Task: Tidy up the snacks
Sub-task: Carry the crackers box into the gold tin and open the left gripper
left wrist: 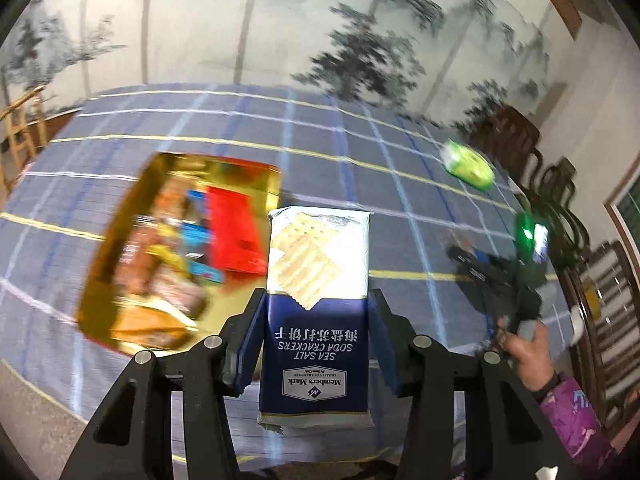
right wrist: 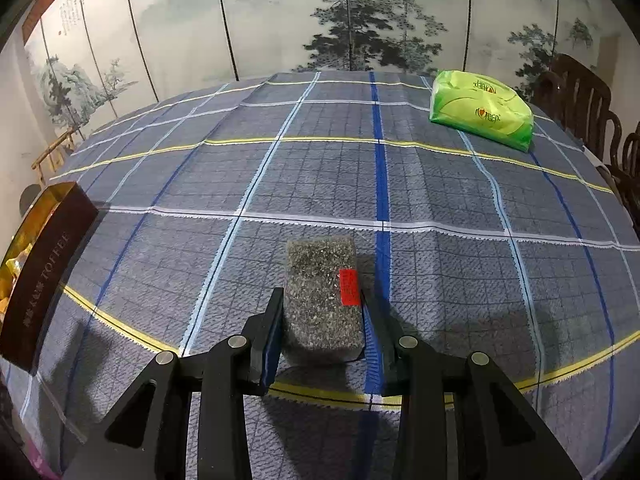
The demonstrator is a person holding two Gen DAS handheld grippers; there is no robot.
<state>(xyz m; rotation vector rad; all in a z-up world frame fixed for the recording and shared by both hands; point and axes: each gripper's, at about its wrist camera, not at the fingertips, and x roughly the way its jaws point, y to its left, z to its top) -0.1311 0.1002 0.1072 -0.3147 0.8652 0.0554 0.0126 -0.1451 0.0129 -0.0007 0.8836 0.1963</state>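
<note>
A blue and white pack of sea salt soda crackers (left wrist: 316, 280) stands lengthwise between the pads of my left gripper (left wrist: 317, 296), which is shut on it and holds it above the table. Left of it, blurred, lies a gold box (left wrist: 248, 176) with several wrapped snacks inside. In the right wrist view, my right gripper (right wrist: 322, 296) is shut on a grey speckled snack bar (right wrist: 320, 292) with a red label, low over the checked tablecloth (right wrist: 320, 180). The box's dark side, marked TOFFEE (right wrist: 44, 264), shows at the far left. The right gripper (left wrist: 492, 268) and the hand holding it (left wrist: 528, 356) also appear in the left wrist view.
A green tissue pack (right wrist: 480, 112) lies at the table's far right; it is also in the left wrist view as a blurred green pack (left wrist: 468, 164). Dark wooden chairs (right wrist: 580, 96) stand along the right edge. A painted folding screen (right wrist: 280, 20) backs the table.
</note>
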